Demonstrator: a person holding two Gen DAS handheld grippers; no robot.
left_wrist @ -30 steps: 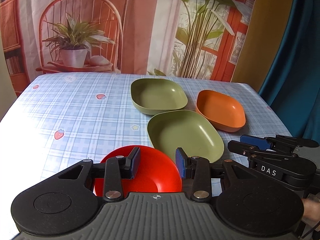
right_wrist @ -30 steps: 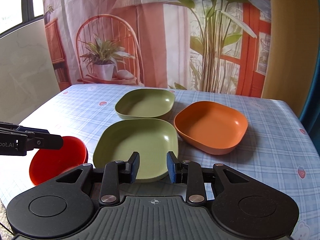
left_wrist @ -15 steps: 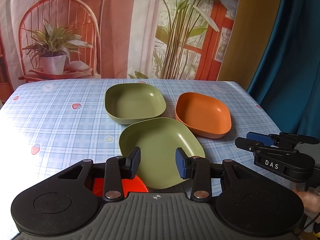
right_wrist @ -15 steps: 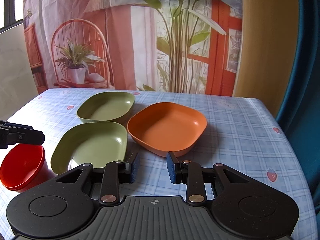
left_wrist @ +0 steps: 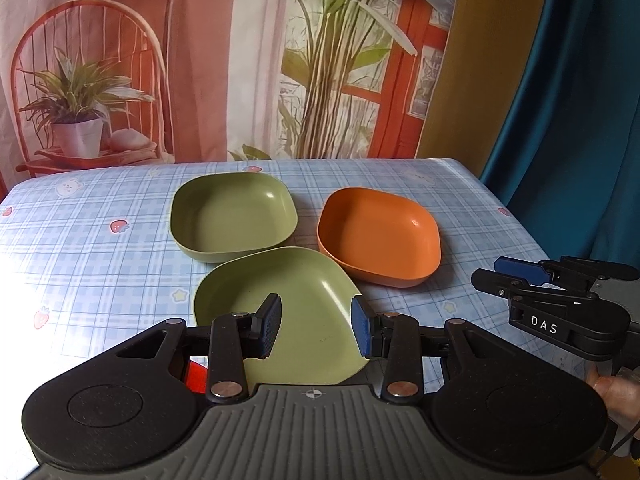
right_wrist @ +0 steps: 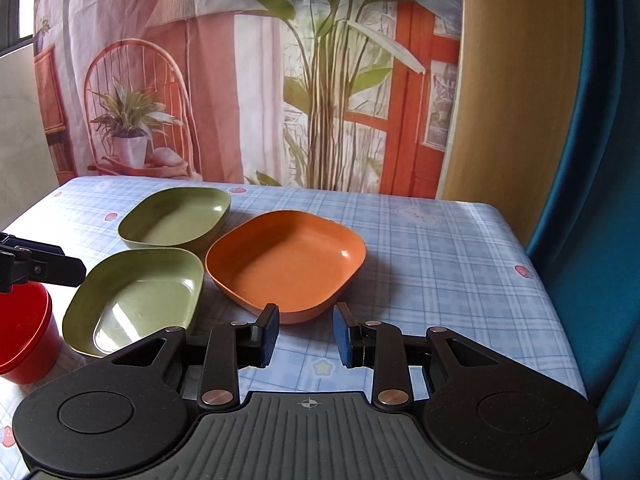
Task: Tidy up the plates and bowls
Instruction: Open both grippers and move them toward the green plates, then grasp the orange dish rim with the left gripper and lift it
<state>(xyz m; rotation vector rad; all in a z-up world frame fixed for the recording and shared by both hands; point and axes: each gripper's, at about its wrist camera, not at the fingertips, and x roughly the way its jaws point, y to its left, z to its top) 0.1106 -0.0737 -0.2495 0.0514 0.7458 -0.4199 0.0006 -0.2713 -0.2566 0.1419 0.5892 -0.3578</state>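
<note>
The left gripper point(left_wrist: 316, 330) stands with its jaws part open and nothing between the pads; it hovers over the near rim of the near green dish point(left_wrist: 280, 312). The right gripper point(right_wrist: 306, 334) is likewise part open and empty, poised just short of the near rim of the orange dish point(right_wrist: 288, 264). The step in hand appears to be the approach for a first pick — most likely the orange dish with the right gripper. To do it well, lower the jaws so that one pad goes inside the wall and the other outside, close on the rim at its near side, and lift level before carrying; a grip near a corner would probably let the dish swing. Keep the left gripper clear of the path, since the two grippers work close together near the front edge of the table point(right_wrist: 440, 248). Nest like shapes: both green dishes look like one size, and the orange one looks similar, so stacking should seat well if the corners are aligned. Count — two green dishes, the far green dish point(left_wrist: 234, 216) lying toward the middle of the table and nearly touching the near one; one orange dish, just to their right; one red cup point(right_wrist: 24, 336) near the front left corner.
</note>
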